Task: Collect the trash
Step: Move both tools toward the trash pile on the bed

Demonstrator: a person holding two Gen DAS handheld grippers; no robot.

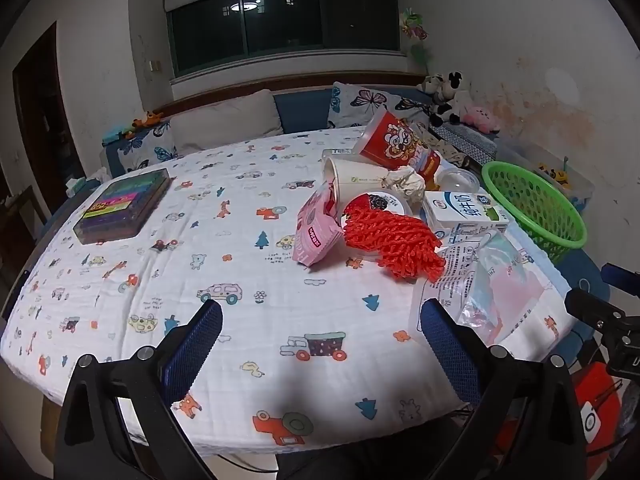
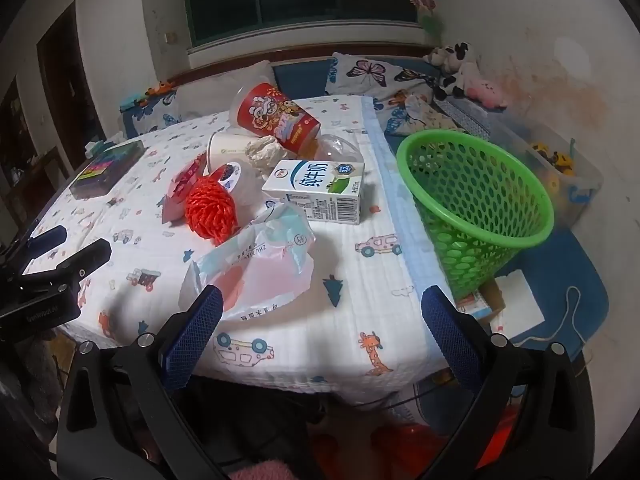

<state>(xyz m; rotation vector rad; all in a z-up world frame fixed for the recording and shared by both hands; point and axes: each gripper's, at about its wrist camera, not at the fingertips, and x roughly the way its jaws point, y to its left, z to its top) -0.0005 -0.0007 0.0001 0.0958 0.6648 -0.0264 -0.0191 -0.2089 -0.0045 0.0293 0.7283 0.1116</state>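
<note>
Both sets of jaws stand spread wide with nothing between them. The right gripper (image 2: pixel 322 322) hovers low over the near edge of the table (image 2: pixel 344 344), tilted down, and the closest piece of rubbish to it is the crumpled plastic bag (image 2: pixel 256 268), lying just ahead of its left-hand finger. The left gripper (image 1: pixel 320 334) hangs over bare cloth on the other side, further from the pile.

Behind the bag sit the milk carton (image 2: pixel 316 192), the red mesh net (image 2: pixel 210 210) resting against a yogurt cup (image 2: pixel 236 178), a pink wrapper (image 1: pixel 316 226), a wad of tissue (image 2: pixel 264 152), a white paper cup (image 2: pixel 226 146) on its side and a tipped red tub (image 2: pixel 276 118). The green basket (image 2: pixel 476 204) stands off the table's right edge, near the carton, mouth open towards us.

I'd say the first pick belongs to the right hand, since the basket is on its side. For the bag, go for a raised fold rather than the flat film, close fully, and lift slowly so it doesn't drag the net along. The carton would suit a grip across its narrow faces. Carry each piece right over the rim before letting go; the basket looks light and could tip if knocked
</note>
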